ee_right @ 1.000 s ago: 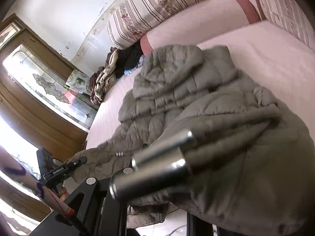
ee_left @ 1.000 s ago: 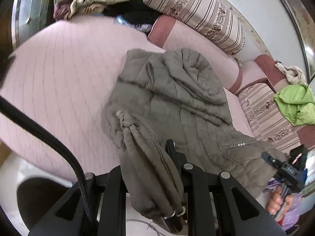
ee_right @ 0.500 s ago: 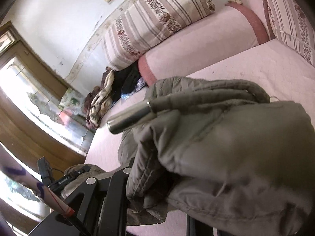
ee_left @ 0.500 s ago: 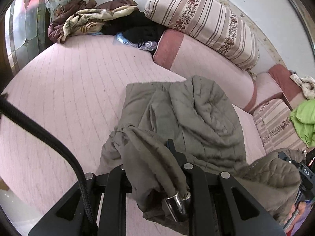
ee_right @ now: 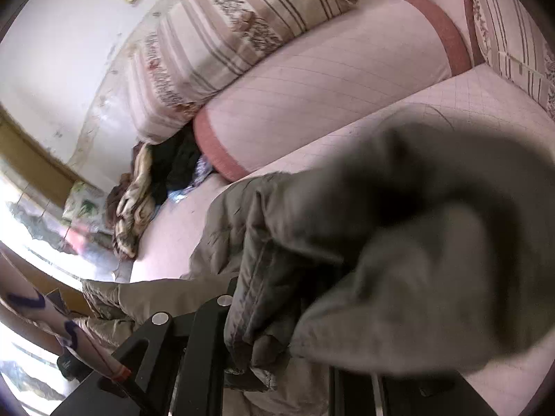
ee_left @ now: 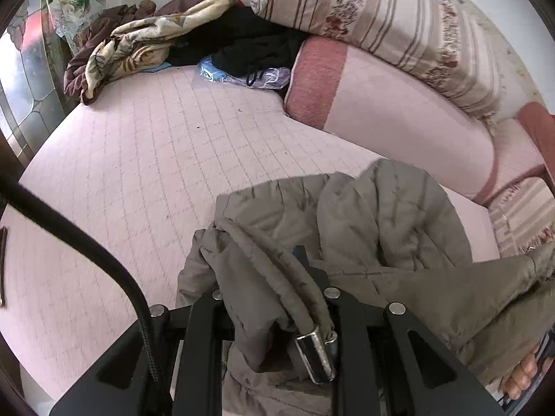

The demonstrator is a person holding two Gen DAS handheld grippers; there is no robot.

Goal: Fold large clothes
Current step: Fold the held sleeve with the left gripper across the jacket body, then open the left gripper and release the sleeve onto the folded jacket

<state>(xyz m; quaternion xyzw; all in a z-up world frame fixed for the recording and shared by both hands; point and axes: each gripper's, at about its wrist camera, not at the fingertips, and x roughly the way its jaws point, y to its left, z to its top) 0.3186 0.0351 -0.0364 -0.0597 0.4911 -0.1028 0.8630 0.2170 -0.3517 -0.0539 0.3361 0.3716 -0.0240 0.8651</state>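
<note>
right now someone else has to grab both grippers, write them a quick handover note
Left hand-held gripper: shut on a bunched edge of the grey-green padded jacket, metal cord end dangling by the frame.
Right hand-held gripper: shut on another part of the jacket; fabric covers most of its view, fingertips hidden.
Jacket: lower part lifted toward its upper part, which lies on the pink quilted bed with the hood toward the pink bolster.
Done: both edges gripped, first fold begun.
Left: lay the held part down over the rest, release, smooth, then fold the sides in.
Nearby: loose clothes pile at the far corner.
</note>
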